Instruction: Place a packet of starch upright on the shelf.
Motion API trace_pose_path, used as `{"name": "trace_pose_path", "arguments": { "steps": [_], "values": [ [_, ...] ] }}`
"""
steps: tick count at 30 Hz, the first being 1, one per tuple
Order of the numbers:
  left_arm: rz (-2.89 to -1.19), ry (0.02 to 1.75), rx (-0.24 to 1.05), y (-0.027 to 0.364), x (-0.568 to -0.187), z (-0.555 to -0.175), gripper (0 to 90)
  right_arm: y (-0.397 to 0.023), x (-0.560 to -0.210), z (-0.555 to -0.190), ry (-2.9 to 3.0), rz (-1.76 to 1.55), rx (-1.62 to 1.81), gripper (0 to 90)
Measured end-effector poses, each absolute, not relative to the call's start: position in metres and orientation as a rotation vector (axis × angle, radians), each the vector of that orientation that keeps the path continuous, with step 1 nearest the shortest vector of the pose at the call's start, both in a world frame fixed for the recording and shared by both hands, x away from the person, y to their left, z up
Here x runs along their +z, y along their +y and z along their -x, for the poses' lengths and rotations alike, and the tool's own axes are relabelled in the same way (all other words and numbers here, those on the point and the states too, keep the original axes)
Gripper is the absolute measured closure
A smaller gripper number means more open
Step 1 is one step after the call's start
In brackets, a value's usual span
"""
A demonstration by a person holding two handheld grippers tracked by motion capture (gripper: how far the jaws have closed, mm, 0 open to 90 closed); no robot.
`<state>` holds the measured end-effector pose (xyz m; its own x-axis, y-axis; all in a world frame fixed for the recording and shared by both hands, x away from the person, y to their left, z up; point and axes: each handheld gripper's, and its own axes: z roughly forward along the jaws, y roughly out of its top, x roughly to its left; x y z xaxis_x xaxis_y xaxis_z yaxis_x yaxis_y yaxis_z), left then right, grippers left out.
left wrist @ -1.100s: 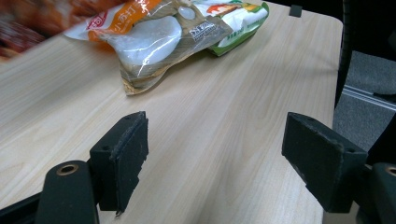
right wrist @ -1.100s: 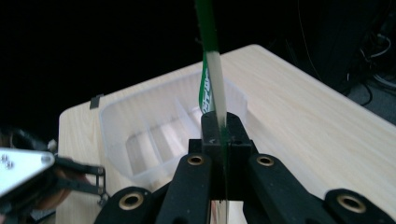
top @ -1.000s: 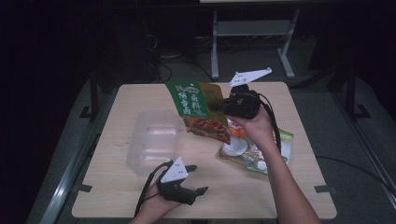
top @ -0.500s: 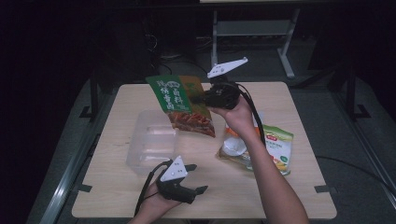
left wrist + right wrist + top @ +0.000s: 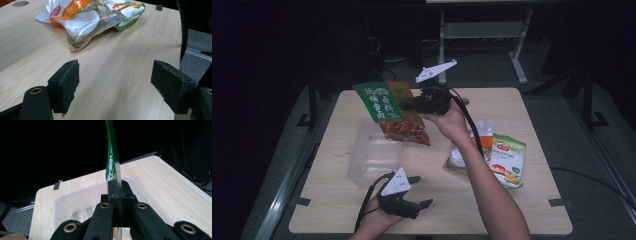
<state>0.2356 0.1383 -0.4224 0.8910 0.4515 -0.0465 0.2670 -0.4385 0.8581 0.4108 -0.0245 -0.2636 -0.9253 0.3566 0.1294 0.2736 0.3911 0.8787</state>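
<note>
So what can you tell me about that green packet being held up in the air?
The green plastic food packet is flat and glossy, with pale lettering on its green upper part, an orange patch beside it and a picture of reddish-brown food lower down. It hangs tilted above the clear plastic container, off the wooden table. The right hand-held gripper pinches its edge; in the right gripper view the jaws are shut on the thin film, seen edge-on.

The room around the table (image 5: pixel 532 130) is lying in near-darkness — light is falling from above onto the pale wood alone. The high view is looking soft and grainy; glare is shining off the plastic bags (image 5: pixel 85 20).
</note>
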Motion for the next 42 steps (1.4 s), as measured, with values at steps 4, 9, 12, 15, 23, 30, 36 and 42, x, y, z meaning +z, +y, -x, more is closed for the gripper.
{"name": "trace_pose_path", "arguments": {
  "steps": [4, 9, 12, 15, 23, 30, 36, 42],
  "values": [
    [-2.061, 0.508, 0.239, 0.139, -0.422, -0.236, 22.5, -0.018, -0.263, -0.412, 2.555, -0.576, 1.597, 89.9],
    [-2.062, 0.515, 0.236, 0.139, -0.422, -0.235, 22.4, -0.004, -0.264, -0.412, 2.555, -0.549, 1.638, 89.9],
    [-2.066, 0.504, 0.246, 0.139, -0.422, -0.235, 22.5, 0.009, -0.267, -0.411, 2.564, -0.533, 1.665, 89.9],
    [-2.059, 0.509, 0.245, 0.138, -0.422, -0.233, 22.4, 0.017, -0.271, -0.411, 2.577, -0.529, 1.690, 89.9],
    [-2.069, 0.499, 0.252, 0.138, -0.423, -0.232, 22.4, 0.048, -0.290, -0.411, 2.638, -0.516, 1.686, 89.9],
    [-2.069, 0.510, 0.242, 0.137, -0.425, -0.232, 22.1, 0.057, -0.322, -0.418, 2.628, -0.624, 1.698, 89.9],
    [-2.076, 0.505, 0.244, 0.136, -0.425, -0.232, 22.1, 0.049, -0.343, -0.422, 2.595, -0.734, 1.767, 89.8],
    [-2.070, 0.503, 0.246, 0.136, -0.425, -0.231, 22.1, 0.051, -0.354, -0.419, 2.598, -0.725, 1.712, 89.3]
  ]
}}
